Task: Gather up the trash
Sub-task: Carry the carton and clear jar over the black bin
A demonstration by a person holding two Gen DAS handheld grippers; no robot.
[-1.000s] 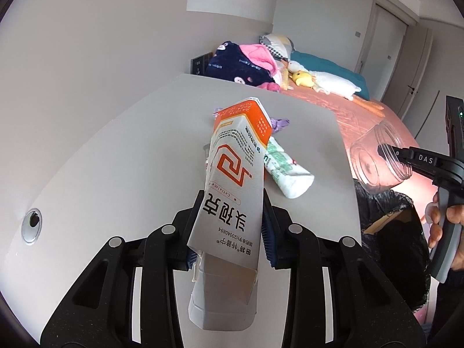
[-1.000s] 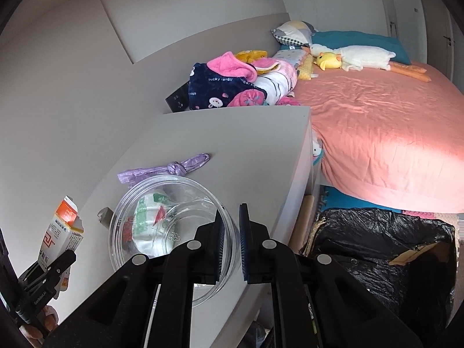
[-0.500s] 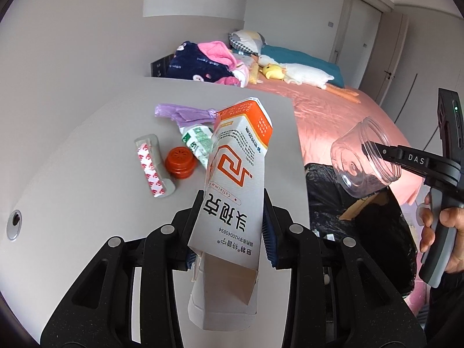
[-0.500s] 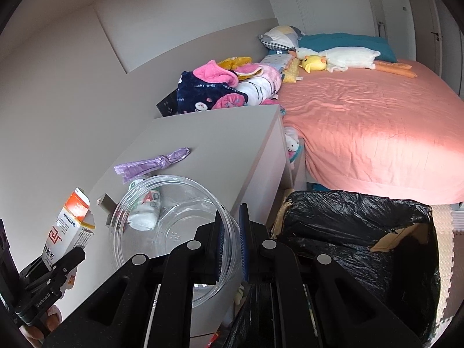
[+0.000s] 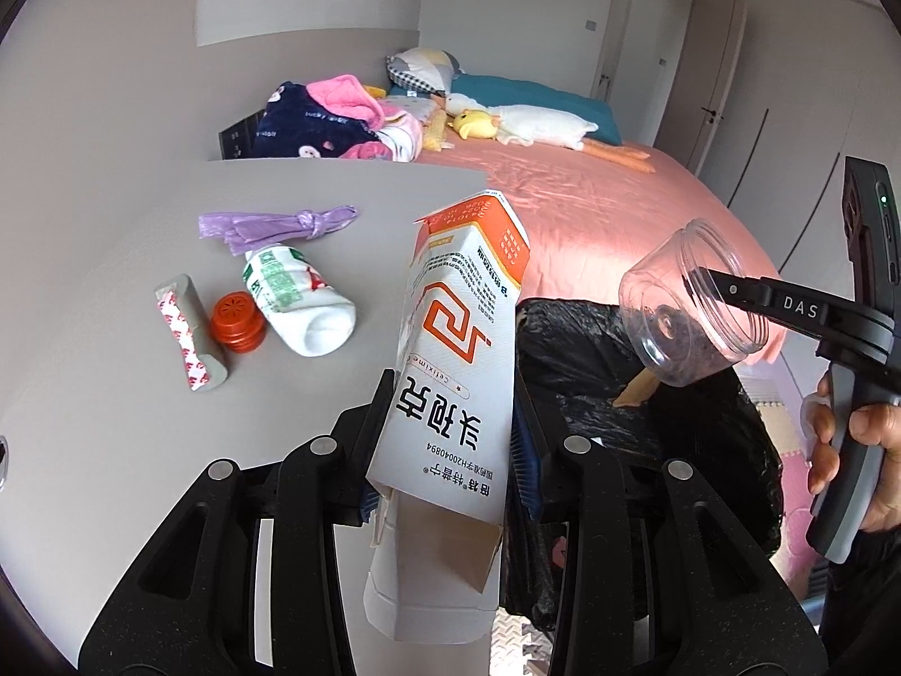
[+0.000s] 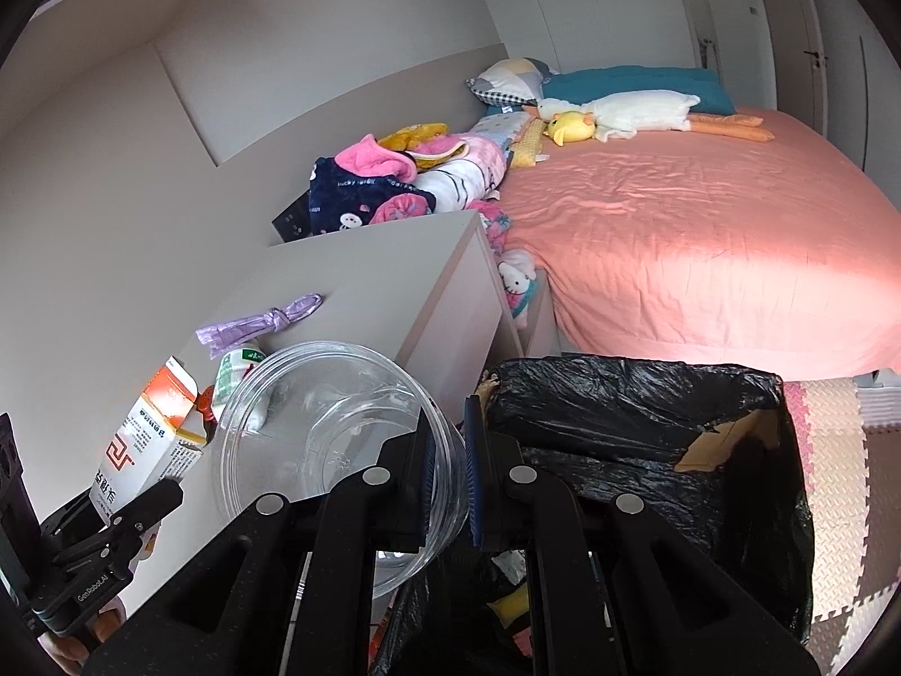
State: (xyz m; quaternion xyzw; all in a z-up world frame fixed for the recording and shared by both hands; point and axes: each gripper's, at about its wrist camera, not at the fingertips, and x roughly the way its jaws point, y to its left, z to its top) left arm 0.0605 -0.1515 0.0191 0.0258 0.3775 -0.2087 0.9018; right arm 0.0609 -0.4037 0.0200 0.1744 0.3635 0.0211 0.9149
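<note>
Left gripper (image 5: pixel 450 439) pinching cardboard carton (image 5: pixel 456 372), crinkled black bag (image 6: pixel 647 428)

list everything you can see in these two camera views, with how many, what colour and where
carton: 1, white and orange, in left tongs
jar: 1, clear, rim in right tongs
bin bag: 1, black, beside cabinet
cabinet: 1, grey, beside bed
tied bag: 1, purple, on cabinet
bottle: 1, white and green, lying on cabinet
cap: 1, red, beside bottle
bed: 1, pink sheet
clothes: pile, behind cabinet
left tongs: black, shut on carton
right tongs: black, shut on jar
</note>
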